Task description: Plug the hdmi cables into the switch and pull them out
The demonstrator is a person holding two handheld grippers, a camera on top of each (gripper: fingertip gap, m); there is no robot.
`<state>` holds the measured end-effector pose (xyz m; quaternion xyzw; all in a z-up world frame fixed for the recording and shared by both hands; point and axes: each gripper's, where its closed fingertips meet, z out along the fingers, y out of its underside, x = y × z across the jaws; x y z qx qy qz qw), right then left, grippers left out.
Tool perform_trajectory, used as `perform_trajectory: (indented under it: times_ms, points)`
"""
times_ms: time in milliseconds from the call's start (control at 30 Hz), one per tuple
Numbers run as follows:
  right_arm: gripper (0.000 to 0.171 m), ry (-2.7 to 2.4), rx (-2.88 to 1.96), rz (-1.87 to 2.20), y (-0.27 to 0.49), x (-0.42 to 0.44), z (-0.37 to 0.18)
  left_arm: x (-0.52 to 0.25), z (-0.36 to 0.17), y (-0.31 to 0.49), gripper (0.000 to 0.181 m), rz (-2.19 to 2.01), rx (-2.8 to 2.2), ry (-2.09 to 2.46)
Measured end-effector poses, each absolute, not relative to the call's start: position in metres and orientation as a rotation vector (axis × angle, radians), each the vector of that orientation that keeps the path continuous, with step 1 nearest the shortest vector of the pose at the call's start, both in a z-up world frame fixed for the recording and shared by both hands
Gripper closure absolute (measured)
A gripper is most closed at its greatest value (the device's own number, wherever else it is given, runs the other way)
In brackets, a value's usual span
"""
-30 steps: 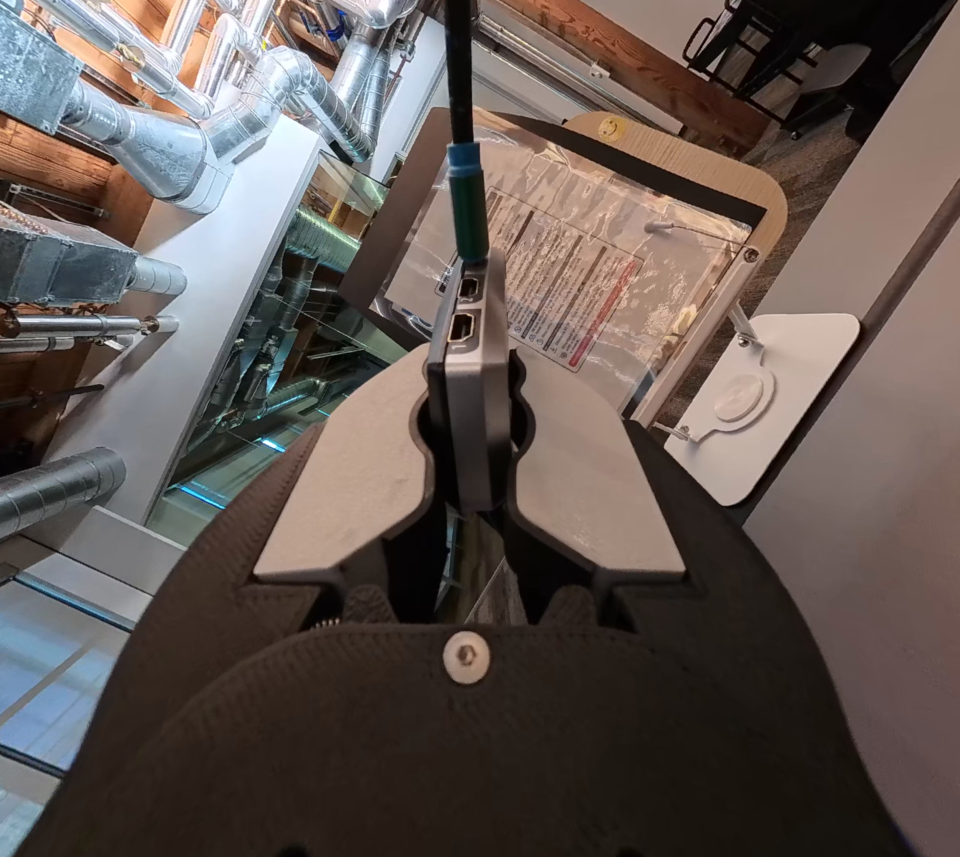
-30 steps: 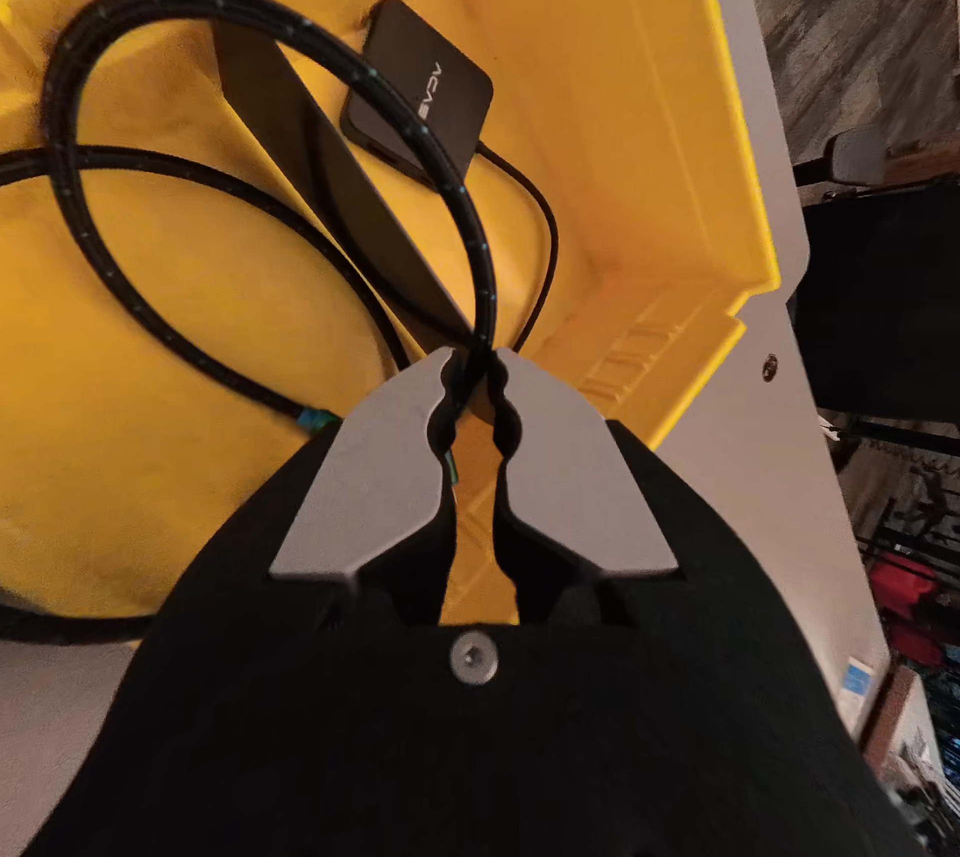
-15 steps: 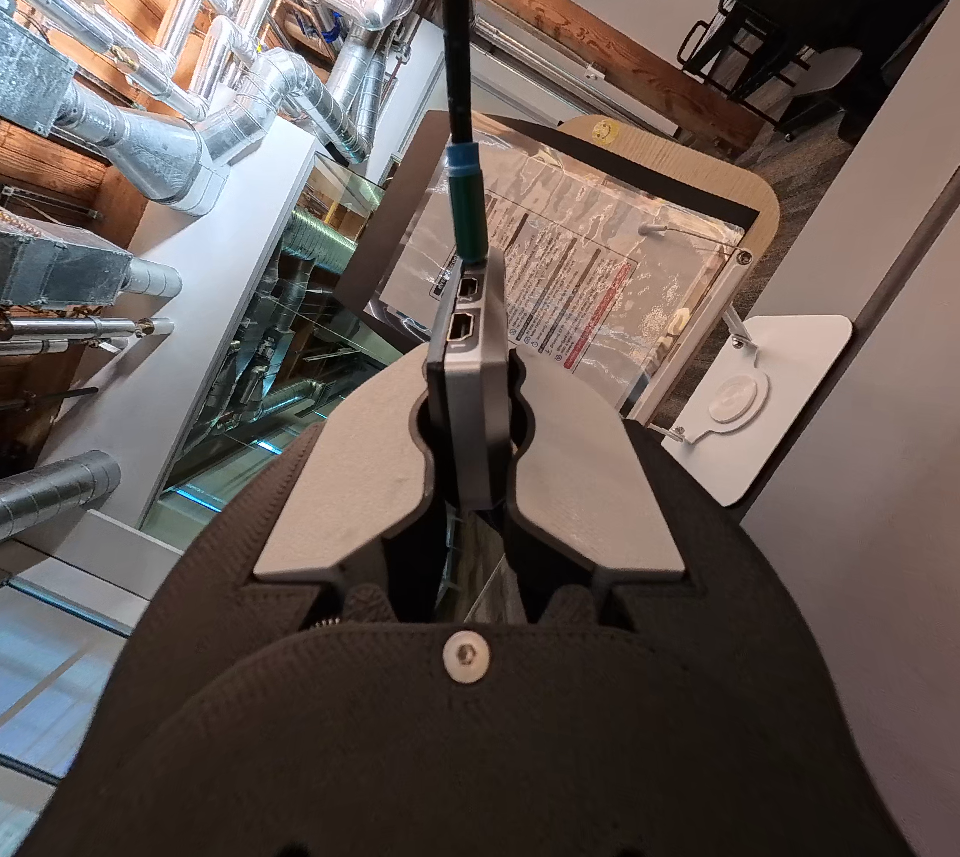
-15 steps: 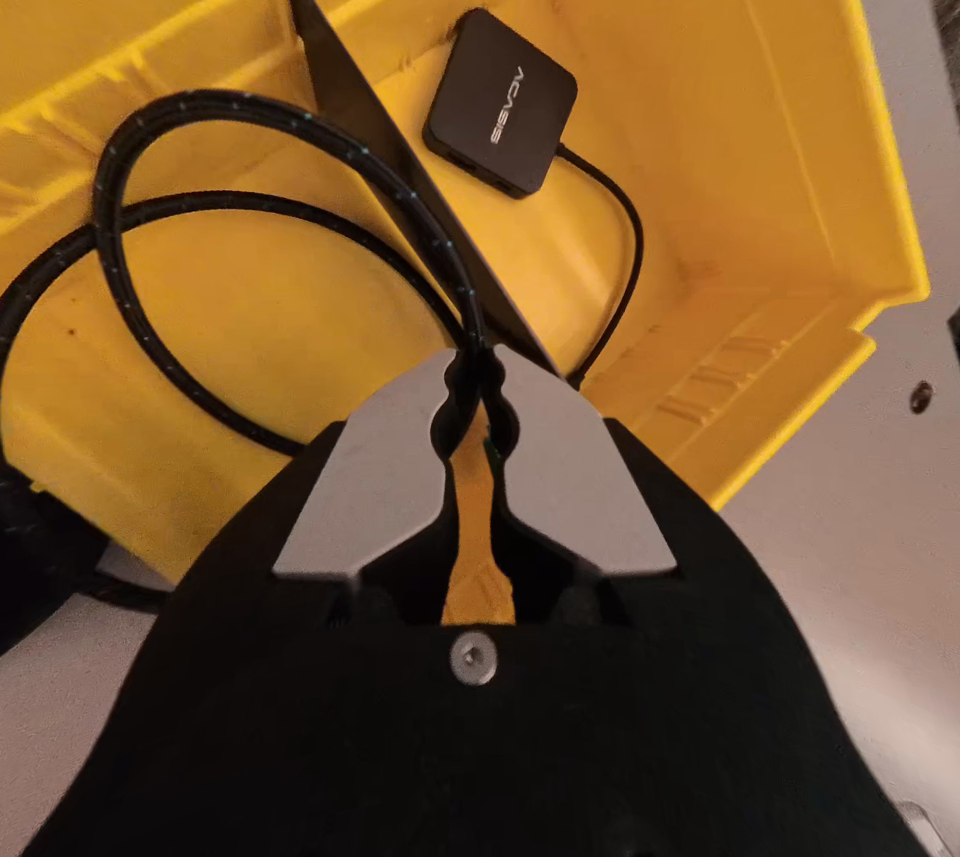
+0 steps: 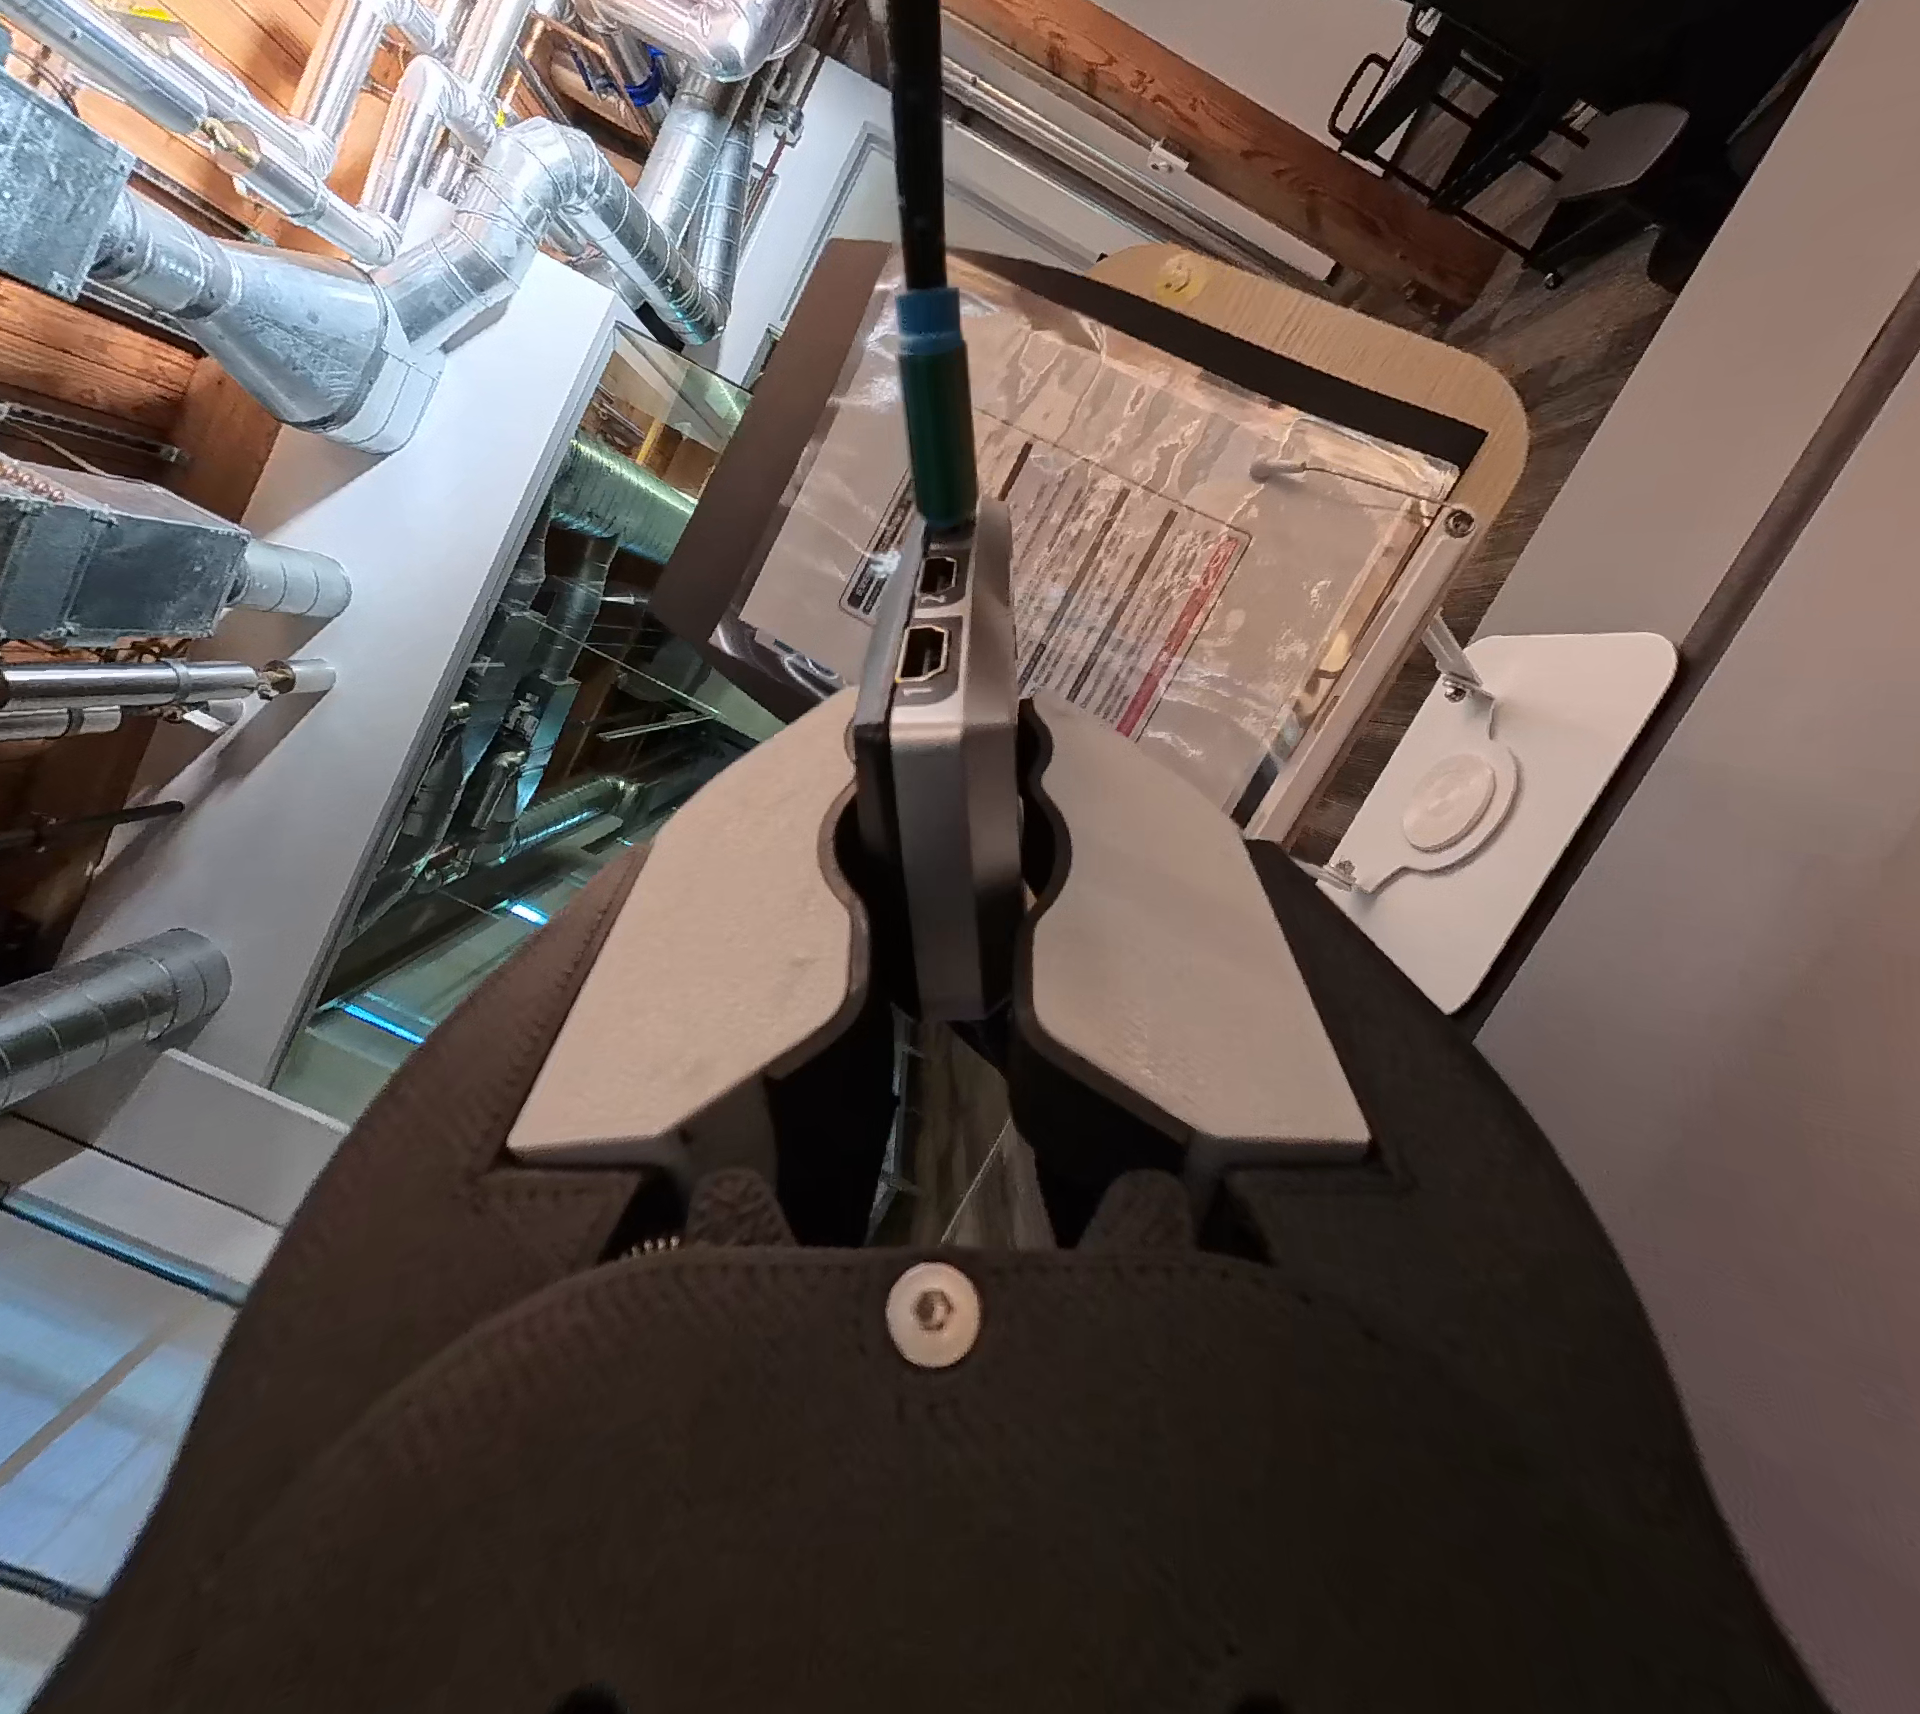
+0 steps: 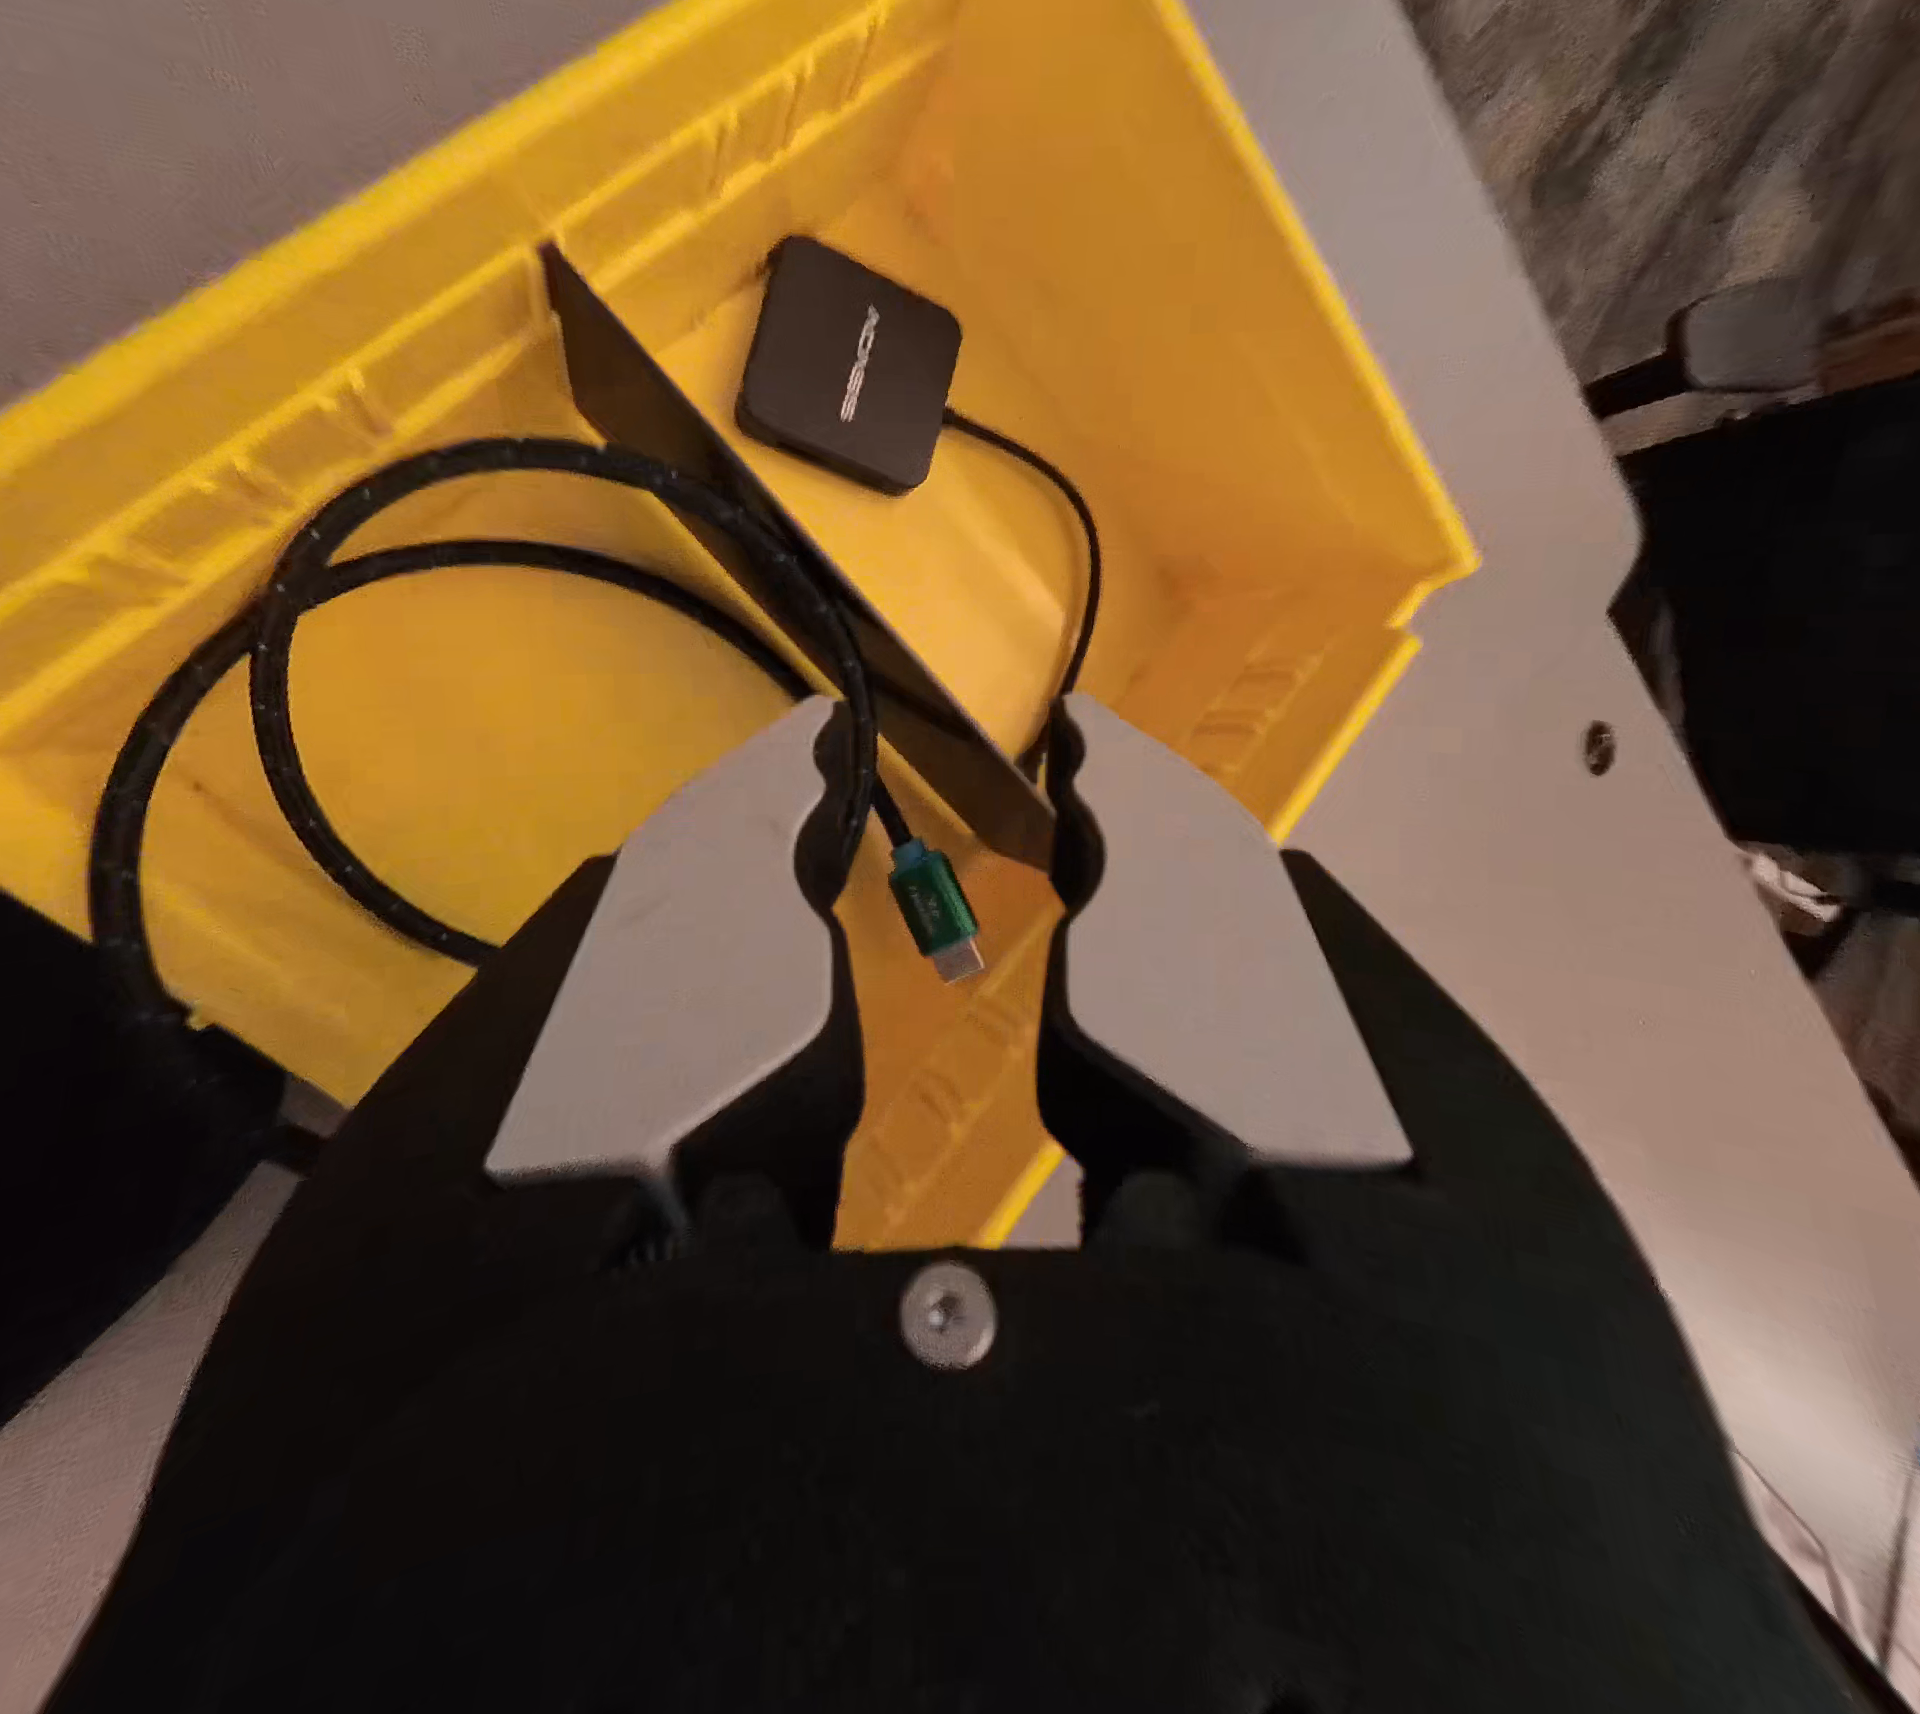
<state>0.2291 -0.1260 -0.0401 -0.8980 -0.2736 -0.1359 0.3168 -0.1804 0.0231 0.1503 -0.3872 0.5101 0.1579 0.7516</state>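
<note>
Your left gripper (image 5: pixel 940 765) is clenched on the grey switch (image 5: pixel 940 729), held edge-on between both fingers, ports facing up the view. Two ports nearest the fingers look bare. At the far end of the switch one green plug (image 5: pixel 935 428) is seated, touching the switch body, and its black braided cable (image 5: pixel 916 54) runs straight up out of the top edge. Beyond that: a plastic-covered sign board (image 5: pixel 1195 501), a white base plate (image 5: pixel 1527 791) on the right by a grey wall, silver ducts (image 5: pixel 312 293) and wooden planking on the left.

Your right gripper (image 6: pixel 940 734) has its jaws released, wide gap, gripping nothing. It sits above a yellow bin (image 6: pixel 1195 106) on a pale table (image 6: pixel 1507 989). Seen in the gap between the fingers is the loose second green plug (image 6: pixel 930 906) with its metal tip exposed, lying in the bin's left compartment, just beside the black divider (image 6: pixel 748 511). Can't tell if it touches the left finger (image 6: pixel 707 937); the picture is blurred there. Its braided cable (image 6: pixel 312 625) loops round the left compartment and leaves the bin at the left edge. Past the divider, in the right compartment, lies a flat black square box (image 6: pixel 847 365) with a thin black lead (image 6: pixel 1081 563) curving back toward the right finger. Far right: dark floor and dark furniture, blurred.
</note>
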Motion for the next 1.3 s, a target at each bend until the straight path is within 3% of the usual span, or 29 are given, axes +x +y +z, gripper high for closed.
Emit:
perform_trajectory:
  times_ms: [133,200,333,533,667,833,933,1300]
  points:
    - [0.133,-0.612,-2.028,-0.317,-0.110,0.190,0.046,-0.163,0.138,0.018,0.159,0.372,-0.789,1.174]
    - [0.125,-0.603,-1.795,-0.154,-0.104,0.147,0.095,-0.152,0.130,0.013,0.159,0.395,-0.746,1.207]
    - [0.127,-0.652,-1.361,0.216,-0.106,0.051,0.160,-0.129,0.115,-0.001,0.159,0.429,-0.656,1.266]
    - [0.129,-0.834,-1.453,0.198,-0.060,-0.031,0.105,-0.108,0.103,-0.015,0.160,0.397,-0.625,1.292]
    - [0.132,-0.739,-1.346,0.345,-0.051,-0.073,0.107,-0.101,0.099,-0.022,0.160,0.376,-0.609,1.297]
    - [0.133,-0.550,-1.318,0.502,-0.045,-0.065,0.113,-0.097,0.097,-0.028,0.160,0.374,-0.582,1.313]
    - [0.149,-0.585,-1.350,0.550,-0.044,-0.065,0.108,-0.092,0.092,-0.029,0.159,0.401,-0.577,1.326]
    - [0.150,-0.599,-1.449,0.351,-0.042,-0.061,0.103,-0.089,0.086,-0.022,0.159,0.378,-0.631,1.321]
